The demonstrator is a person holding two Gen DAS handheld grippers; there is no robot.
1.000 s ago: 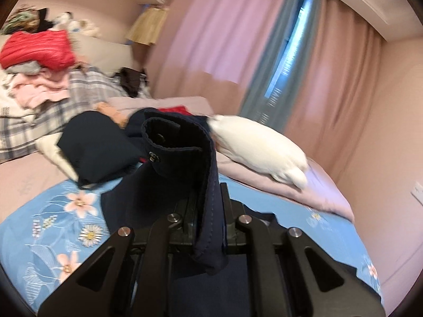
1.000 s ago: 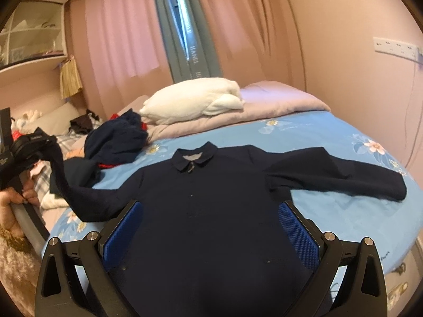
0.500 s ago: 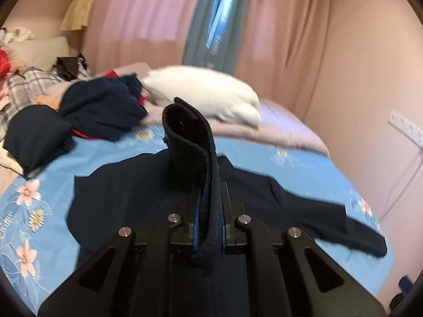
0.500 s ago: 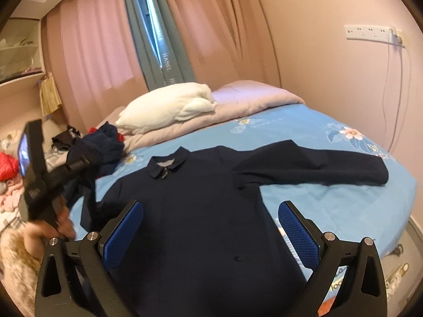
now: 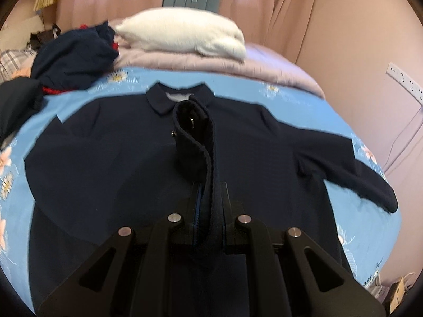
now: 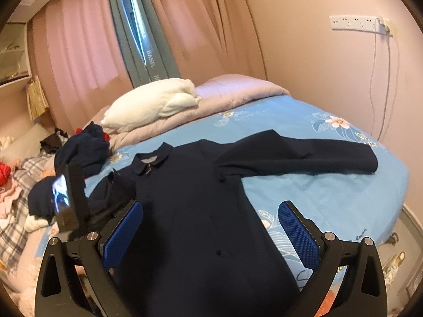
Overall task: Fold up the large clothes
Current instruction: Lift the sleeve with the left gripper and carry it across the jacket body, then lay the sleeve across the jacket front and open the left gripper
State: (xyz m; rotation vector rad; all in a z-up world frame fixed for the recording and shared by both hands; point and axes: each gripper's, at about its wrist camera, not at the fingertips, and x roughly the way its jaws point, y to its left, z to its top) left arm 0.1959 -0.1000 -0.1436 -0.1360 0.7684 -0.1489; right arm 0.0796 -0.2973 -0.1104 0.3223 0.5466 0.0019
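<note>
A big dark blue shirt (image 6: 190, 206) lies flat on the blue flowery bed sheet (image 6: 330, 200), filling the middle of both views. Its collar (image 5: 179, 97) points toward the top of the frame. One long sleeve (image 6: 296, 155) is stretched out to the right side of the frame. The other sleeve's cuff (image 5: 195, 142) is pinched tight in the left gripper (image 5: 210, 211), low in the middle of the left view, and the cuff stands up over the shirt's chest. The right gripper (image 6: 211, 235) sits at the bottom of the right view with its blue pads (image 6: 298, 235) wide apart and nothing between them, just the shirt lying below. A white pillow (image 6: 153, 103) rests on a pale purple blanket (image 6: 238, 89) near the top. A heap of dark clothes (image 5: 74, 55) sits at the upper left.
</note>
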